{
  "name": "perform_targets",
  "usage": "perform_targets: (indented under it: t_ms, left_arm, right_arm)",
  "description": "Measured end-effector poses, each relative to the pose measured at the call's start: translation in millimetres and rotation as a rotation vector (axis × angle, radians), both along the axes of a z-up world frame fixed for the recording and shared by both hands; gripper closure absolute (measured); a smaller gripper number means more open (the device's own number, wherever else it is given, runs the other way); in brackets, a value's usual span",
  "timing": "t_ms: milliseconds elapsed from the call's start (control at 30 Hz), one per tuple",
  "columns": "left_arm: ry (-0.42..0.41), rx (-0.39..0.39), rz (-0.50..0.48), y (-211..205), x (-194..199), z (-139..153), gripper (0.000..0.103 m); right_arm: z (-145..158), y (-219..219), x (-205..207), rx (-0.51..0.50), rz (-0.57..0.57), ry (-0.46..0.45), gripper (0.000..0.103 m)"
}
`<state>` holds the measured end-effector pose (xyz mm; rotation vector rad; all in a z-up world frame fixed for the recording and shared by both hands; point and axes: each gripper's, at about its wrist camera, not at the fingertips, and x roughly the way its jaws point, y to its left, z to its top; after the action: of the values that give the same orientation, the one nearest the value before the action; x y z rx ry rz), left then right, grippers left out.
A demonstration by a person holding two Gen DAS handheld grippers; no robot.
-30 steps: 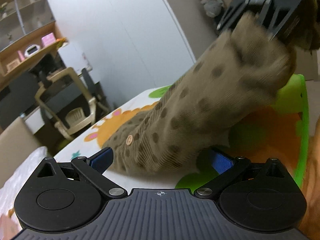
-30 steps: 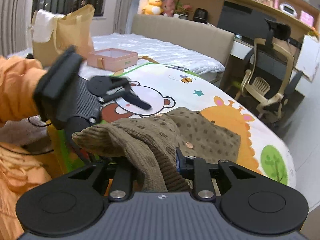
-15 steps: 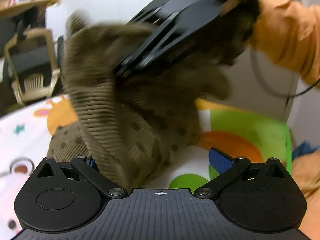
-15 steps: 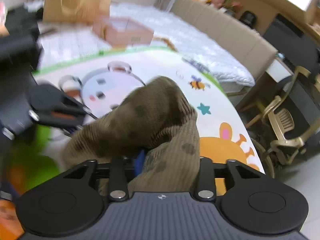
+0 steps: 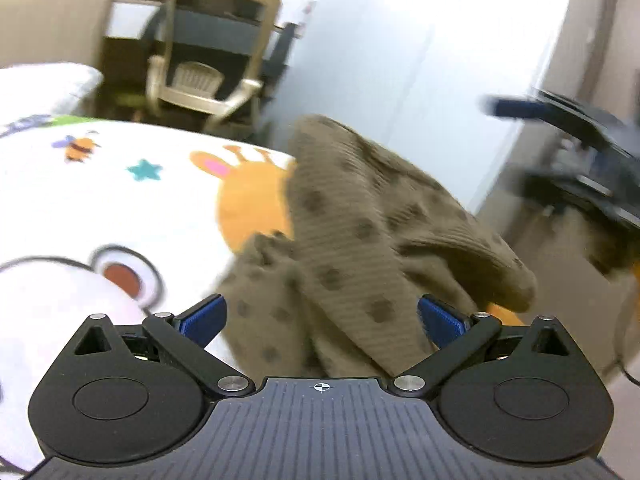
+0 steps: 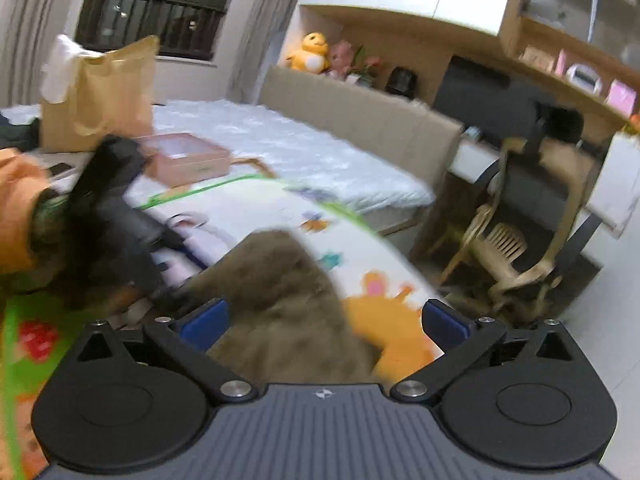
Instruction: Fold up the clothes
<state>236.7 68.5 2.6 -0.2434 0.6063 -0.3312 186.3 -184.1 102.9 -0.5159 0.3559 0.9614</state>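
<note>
An olive-brown dotted knit garment [image 5: 360,240] lies bunched on the cartoon-print play mat [image 5: 100,200]. My left gripper [image 5: 320,320] is open, its blue pads on either side of the cloth without pinching it. My right gripper [image 6: 324,320] is open too, above the same garment [image 6: 280,300], which is blurred in that view. The right gripper also shows at the right edge of the left wrist view [image 5: 568,132], off the cloth. The left gripper shows at the left of the right wrist view [image 6: 116,220], held by an orange-sleeved arm.
A beige chair [image 6: 520,240] stands beside the mat's far edge. A bed with white cover [image 6: 280,148] carries a pink box [image 6: 184,160] and a paper bag [image 6: 100,92]. A desk and shelves line the back wall. A white wall [image 5: 400,60] is near.
My right gripper has opened and let go of the garment, which dropped back in a heap on the mat. Both grippers swung; the left stays open.
</note>
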Motion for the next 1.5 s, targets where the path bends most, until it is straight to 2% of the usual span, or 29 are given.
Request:
perform_targets:
  t_ms: [67,100,200,233,267,367,433,533,633,667,767,833,900,933,1033,1067,1133,1200,1267,1333,1400,1433,1467,1500]
  left_arm:
    - [0.027,-0.016,0.03,11.2,1.0,-4.7,0.0]
    - [0.041,-0.025,0.038,14.1,2.3,-6.4,0.0]
    - [0.046,0.013,0.058,23.1,1.4,-9.7,0.0]
    - [0.042,0.033,0.063,24.5,-1.0,-8.3,0.0]
    - [0.037,0.052,0.068,26.1,-3.3,-6.6,0.0]
    - [0.044,0.075,0.107,31.2,-13.5,-1.1,0.0]
    - [0.049,0.07,0.107,33.6,-20.8,7.3,0.0]
    - [0.049,-0.006,0.044,34.6,-26.5,22.6,0.0]
    - [0.076,-0.102,0.008,33.9,-11.4,23.3,0.0]
    - [0.088,-0.112,0.006,31.4,-3.3,20.0,0.0]
    - [0.118,-0.119,-0.001,22.1,22.6,6.4,0.0]
    - [0.117,-0.132,-0.003,16.9,36.4,1.4,0.004]
    - [0.104,-0.135,-0.017,10.2,46.5,2.3,0.03]
    - [0.096,-0.129,-0.031,6.6,49.0,5.1,0.057]
    - [0.022,-0.147,-0.132,0.5,34.8,24.5,0.067]
    - [-0.014,-0.156,-0.172,-0.7,28.2,33.2,0.068]
    - [-0.052,-0.141,-0.167,0.5,28.0,42.1,0.069]
    - [-0.041,-0.077,-0.107,4.9,40.7,35.9,0.07]
    - [0.009,-0.028,-0.027,13.6,58.1,15.1,0.07]
    - [0.065,-0.061,0.023,25.9,66.4,-3.8,0.07]
    - [0.121,-0.1,0.071,38.4,74.0,-22.5,0.063]
    - [0.129,-0.111,0.092,44.4,75.2,-26.1,0.054]
    - [0.133,-0.12,0.112,50.3,76.0,-28.8,0.047]
    - [0.131,-0.123,0.128,55.5,75.8,-29.1,0.044]
  right_arm:
    - [-22.5,3.2,2.4,-0.059,-0.007,0.019,0.0]
    - [-32.0,6.0,13.1,-0.071,-0.067,0.017,0.0]
    - [-57.1,15.0,58.4,-0.071,-0.33,-0.005,0.0]
    - [-62.7,14.8,74.9,-0.04,-0.398,0.027,0.0]
    - [-66.8,13.1,92.2,0.006,-0.456,0.078,0.0]
    - [-84.8,22.4,118.7,0.01,-0.594,0.068,0.0]
    - [-93.0,21.2,123.1,0.036,-0.598,0.125,0.0]
    - [-103.5,14.2,119.2,0.07,-0.598,0.203,0.0]
    - [-107.2,8.8,102.9,0.083,-0.625,0.242,0.0]
    - [-108.0,6.1,95.2,0.094,-0.639,0.273,0.0]
    - [-117.2,-13.2,94.3,0.179,-0.674,0.497,0.0]
    - [-113.5,-25.8,95.6,0.23,-0.648,0.555,0.0]
    - [-99.6,-40.9,87.2,0.329,-0.617,0.538,0.0]
    - [-90.8,-46.6,80.9,0.368,-0.605,0.502,0.0]
    - [-63.6,-48.1,54.3,0.407,-0.593,0.277,0.0]
    - [-57.2,-43.2,48.9,0.408,-0.59,0.224,0.002]
    - [-46.2,-30.7,40.4,0.413,-0.566,0.163,0.015]
    - [-45.5,-14.3,41.2,0.403,-0.492,0.196,0.033]
    - [-53.9,3.9,45.9,0.358,-0.455,0.224,0.041]
    - [-73.7,19.1,59.3,0.268,-0.488,0.239,0.042]
    - [-96.0,28.4,74.4,0.165,-0.556,0.228,0.043]
    - [-107.2,33.1,81.9,0.113,-0.589,0.222,0.043]
    - [-109.1,31.2,85.9,0.108,-0.61,0.228,0.036]
    - [-106.4,25.8,88.1,0.127,-0.625,0.24,0.036]
